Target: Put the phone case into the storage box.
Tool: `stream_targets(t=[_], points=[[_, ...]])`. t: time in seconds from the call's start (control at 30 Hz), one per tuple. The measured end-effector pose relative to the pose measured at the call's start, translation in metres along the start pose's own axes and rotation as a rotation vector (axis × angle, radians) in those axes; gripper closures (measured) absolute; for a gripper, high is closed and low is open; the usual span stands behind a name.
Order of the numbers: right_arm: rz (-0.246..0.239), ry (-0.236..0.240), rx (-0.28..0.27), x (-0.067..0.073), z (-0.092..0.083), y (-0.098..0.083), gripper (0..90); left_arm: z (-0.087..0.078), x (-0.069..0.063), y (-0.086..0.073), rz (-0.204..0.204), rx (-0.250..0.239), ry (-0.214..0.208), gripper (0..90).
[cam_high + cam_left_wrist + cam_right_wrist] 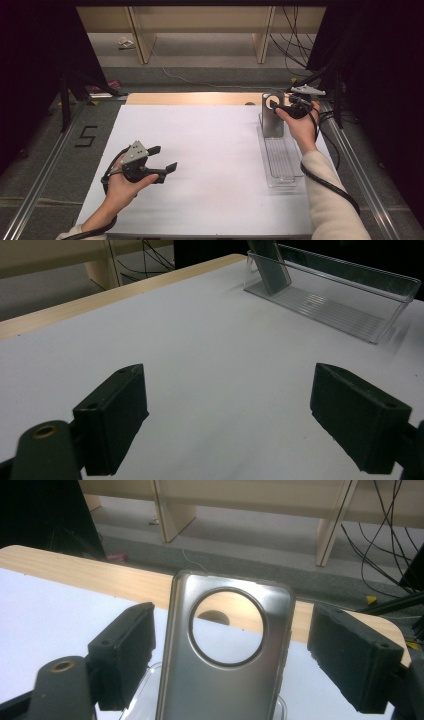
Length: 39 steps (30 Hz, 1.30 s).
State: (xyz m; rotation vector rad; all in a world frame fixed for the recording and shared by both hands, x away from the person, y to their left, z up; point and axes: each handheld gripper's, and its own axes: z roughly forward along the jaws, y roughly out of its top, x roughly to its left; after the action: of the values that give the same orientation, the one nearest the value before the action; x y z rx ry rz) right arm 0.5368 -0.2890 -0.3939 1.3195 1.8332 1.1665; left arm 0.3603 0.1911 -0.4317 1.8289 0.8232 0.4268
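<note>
Currently, a grey phone case [225, 655] is stood upright at the far end of the clear tray [280, 165], between the spread, non-touching jaws of the right gripper [230, 655]. Left gripper [162, 165] is held open over the white table [210, 150].

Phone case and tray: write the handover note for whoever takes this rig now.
Right hand-held gripper: open, jaws either side of the phone case, pads clear of it.
Left hand-held gripper: open, nothing between its jaws, above the white table at the near left.
Phone case stands upright, leaning at the far end of the clear tray on the table's right side.
Done: case placed in the tray.
Left: probably back the right hand-held gripper away.
</note>
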Motion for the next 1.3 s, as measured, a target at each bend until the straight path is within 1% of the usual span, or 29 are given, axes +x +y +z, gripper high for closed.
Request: stream_targets(t=[0.33,0.4,0.6,0.7,0.87,1.07,1.3], points=[[-0.012,0.015,-0.006,0.006,-0.008,-0.005,19.0,0.000,0.000,0.000,0.002,0.000,-0.001,14.9],[-0.008,0.017,-0.007,0.006,-0.009,-0.006,18.9,0.000,0.000,0.000,0.002,0.001,0.000,14.9],[-0.013,0.028,-0.011,0.007,-0.014,-0.008,18.6,0.000,0.000,0.000,0.000,0.002,0.000,14.9],[-0.005,0.032,-0.022,0.007,-0.018,-0.009,18.5,0.000,0.000,0.000,0.003,0.001,0.000,14.9],[-0.009,0.037,-0.021,0.007,-0.024,-0.012,18.4,0.001,-0.001,0.000,0.002,0.002,-0.001,14.9],[-0.014,0.043,-0.025,0.008,-0.029,-0.011,18.2,0.001,-0.001,-0.001,0.001,0.003,0.000,14.9],[-0.023,0.052,-0.026,0.012,-0.033,-0.012,17.9,0.000,0.000,0.000,0.000,0.001,0.000,14.9]])
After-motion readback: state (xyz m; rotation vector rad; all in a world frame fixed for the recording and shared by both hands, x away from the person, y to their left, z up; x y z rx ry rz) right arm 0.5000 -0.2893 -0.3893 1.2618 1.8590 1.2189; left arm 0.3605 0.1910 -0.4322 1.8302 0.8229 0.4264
